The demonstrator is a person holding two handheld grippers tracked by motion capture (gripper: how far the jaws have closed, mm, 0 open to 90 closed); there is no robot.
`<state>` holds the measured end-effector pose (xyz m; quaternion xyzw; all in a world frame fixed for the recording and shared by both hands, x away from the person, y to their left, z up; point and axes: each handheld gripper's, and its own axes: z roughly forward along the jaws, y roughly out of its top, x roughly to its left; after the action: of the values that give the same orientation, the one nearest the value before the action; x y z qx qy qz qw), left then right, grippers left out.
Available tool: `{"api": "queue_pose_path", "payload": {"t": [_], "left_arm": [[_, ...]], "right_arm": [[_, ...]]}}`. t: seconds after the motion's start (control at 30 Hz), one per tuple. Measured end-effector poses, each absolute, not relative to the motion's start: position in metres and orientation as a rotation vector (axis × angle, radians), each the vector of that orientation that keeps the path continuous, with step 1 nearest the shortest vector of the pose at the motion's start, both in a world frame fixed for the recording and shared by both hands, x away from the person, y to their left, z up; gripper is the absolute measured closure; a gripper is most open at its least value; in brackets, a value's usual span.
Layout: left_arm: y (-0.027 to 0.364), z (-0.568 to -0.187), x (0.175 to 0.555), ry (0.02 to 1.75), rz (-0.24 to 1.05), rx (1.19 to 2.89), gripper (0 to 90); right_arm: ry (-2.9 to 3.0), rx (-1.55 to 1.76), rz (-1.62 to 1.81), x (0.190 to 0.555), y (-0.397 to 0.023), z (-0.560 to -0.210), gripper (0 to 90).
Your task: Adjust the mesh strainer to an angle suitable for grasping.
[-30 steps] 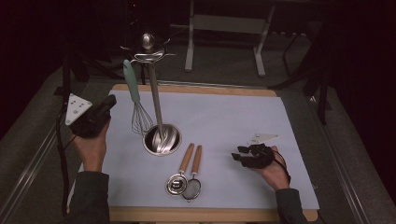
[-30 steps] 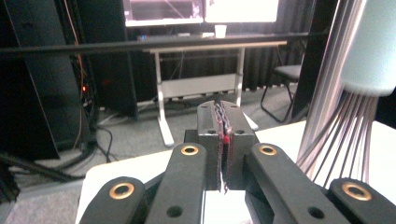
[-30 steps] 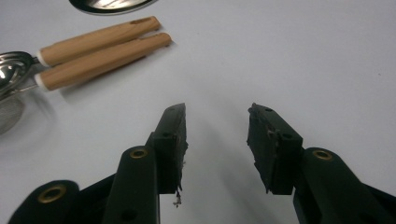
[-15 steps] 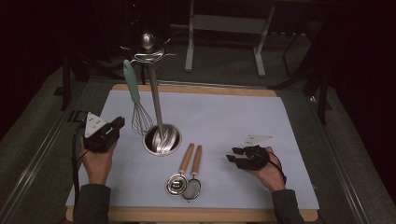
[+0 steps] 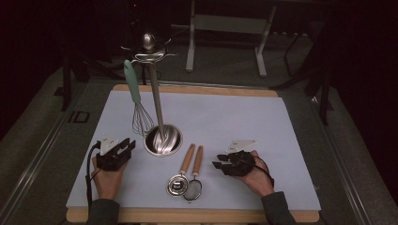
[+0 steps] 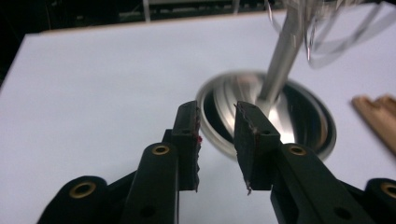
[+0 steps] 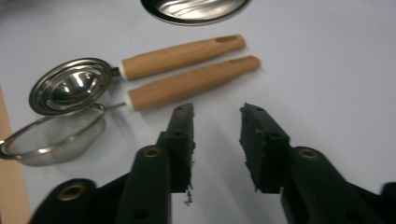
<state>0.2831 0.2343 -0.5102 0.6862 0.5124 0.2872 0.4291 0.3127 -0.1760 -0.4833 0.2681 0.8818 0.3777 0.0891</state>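
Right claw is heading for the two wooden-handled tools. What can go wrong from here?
1. The strainer and measuring scoop lie side by side with handles almost touching; the right claw, open, may catch both or nudge one.
2. The left claw, open, sits close to the stand base; a bump could shake the hanging whisk.

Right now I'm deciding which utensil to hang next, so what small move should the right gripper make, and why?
Probably ease the right gripper forward onto the nearer wooden handle of the strainer. Its jaws have just been closing but stand open with nothing between them, and that handle lies just ahead of their tips. The whisk already hangs on the stand, while the left gripper is open and empty beside the stand's base.
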Motion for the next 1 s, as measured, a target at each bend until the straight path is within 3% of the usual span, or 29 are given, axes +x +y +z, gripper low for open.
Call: {"api": "queue_pose_path", "payload": {"t": [0.2, 0.4, 0.67, 0.77, 0.83, 1.0], "left_arm": [[0.230, -0.528, 0.273, 1.302, 0.719, 1.735, 67.1], [0.227, -0.535, 0.271, 1.320, 0.709, 1.737, 67.0], [0.228, -0.538, 0.269, 1.318, 0.716, 1.728, 66.4], [0.228, -0.538, 0.269, 1.317, 0.717, 1.729, 66.3], [0.227, -0.538, 0.269, 1.317, 0.718, 1.731, 66.2], [0.227, -0.538, 0.269, 1.316, 0.723, 1.733, 65.8]], "right_arm": [[2.641, 0.787, 1.095, 0.309, -0.153, -0.486, 50.5], [2.652, 0.862, 1.078, 0.310, -0.125, -0.494, 45.8], [2.645, 0.991, 0.939, 0.310, -0.095, -0.513, 25.5], [2.664, 0.992, 0.890, 0.310, -0.092, -0.521, 26.4], [2.667, 0.970, 0.850, 0.309, -0.092, -0.522, 35.3], [2.684, 0.950, 0.783, 0.310, -0.092, -0.518, 43.4]]}}
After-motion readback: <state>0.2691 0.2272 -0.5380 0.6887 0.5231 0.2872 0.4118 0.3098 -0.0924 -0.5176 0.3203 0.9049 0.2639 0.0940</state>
